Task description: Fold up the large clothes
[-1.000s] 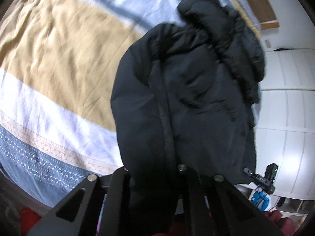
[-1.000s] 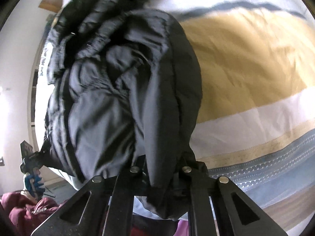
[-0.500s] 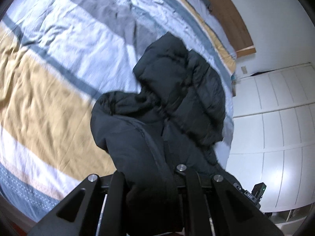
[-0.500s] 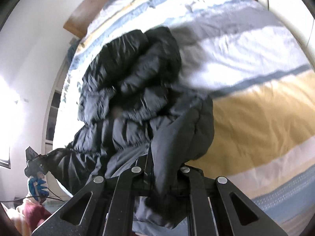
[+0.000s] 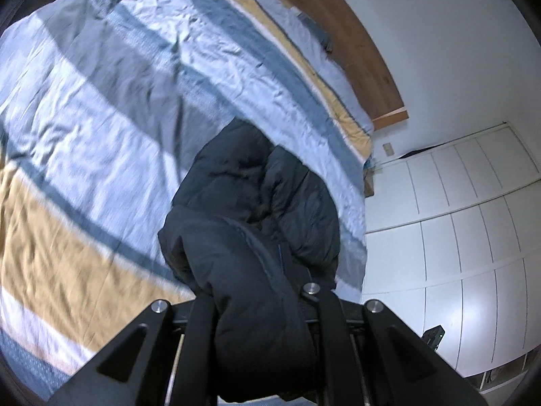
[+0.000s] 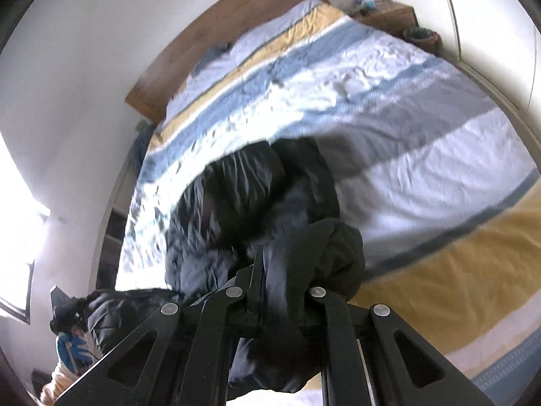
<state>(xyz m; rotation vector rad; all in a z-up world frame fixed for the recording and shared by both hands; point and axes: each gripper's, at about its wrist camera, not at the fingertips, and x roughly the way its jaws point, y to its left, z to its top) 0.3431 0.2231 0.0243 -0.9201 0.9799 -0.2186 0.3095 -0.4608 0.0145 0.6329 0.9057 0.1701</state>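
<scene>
A black padded jacket [image 5: 257,203] lies bunched on the striped bed, its far part resting on the duvet. It also shows in the right wrist view [image 6: 250,199]. My left gripper [image 5: 260,304] is shut on a thick fold of the jacket, which bulges out between the fingers. My right gripper [image 6: 280,297] is shut on another fold of the same jacket. Both hold the near edge lifted above the bed. The other gripper, in a blue-gloved hand, shows at the lower left of the right wrist view [image 6: 64,311].
The duvet [image 5: 101,108] has blue, grey, white and yellow stripes. A wooden headboard [image 5: 355,44] runs along the far end. White wardrobe doors [image 5: 456,237] stand to the right. A bedside table [image 6: 389,13] with small items stands beyond the bed.
Both grippers have risen and tilted up towards the headboard, carrying the near edge of the jacket. The jacket now takes up less of each view and more bed shows.
</scene>
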